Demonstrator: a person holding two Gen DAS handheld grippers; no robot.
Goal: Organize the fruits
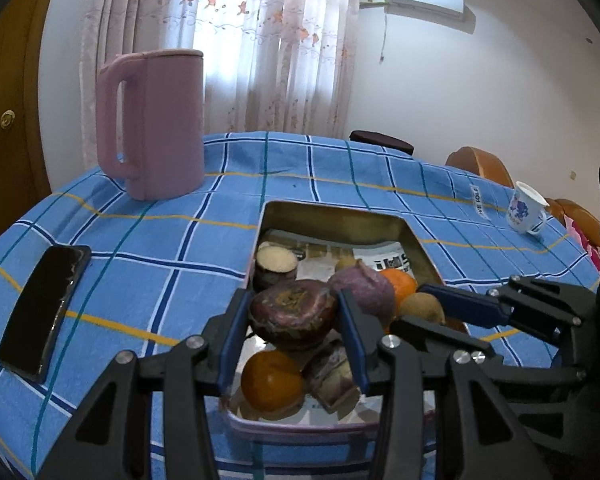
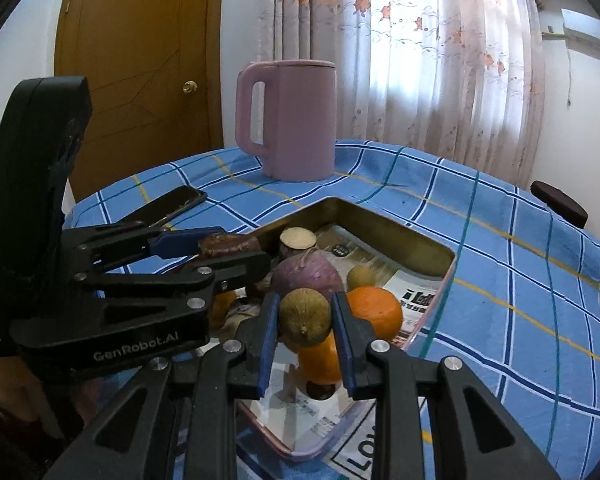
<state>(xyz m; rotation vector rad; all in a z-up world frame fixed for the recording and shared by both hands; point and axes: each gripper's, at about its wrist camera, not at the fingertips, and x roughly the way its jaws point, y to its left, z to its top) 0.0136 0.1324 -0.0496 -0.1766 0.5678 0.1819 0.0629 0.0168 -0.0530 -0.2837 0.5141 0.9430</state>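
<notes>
My left gripper [image 1: 294, 322] clamped on dark reddish halved fruit [image 1: 293, 312], held just above tin tray [image 1: 340, 216]. My right gripper [image 2: 305, 330] clamped on small tan-green round fruit [image 2: 305, 316], also over tray. Both loads centred betw pads, straight ahead. Below: oranges [image 2: 376, 312], purple bulb [image 2: 310, 276], cut-face piece [image 1: 277, 260] on newspaper. Left nearer phone [image 1: 44, 312] side; pink jug [image 1: 156, 124] beyond. Next, prob: lift clear.

One pink jug [image 1: 156, 124], one phone [image 1: 44, 310], one cup [image 1: 526, 208], one tray [image 2: 380, 220], two claws [image 1: 294, 340].
</notes>
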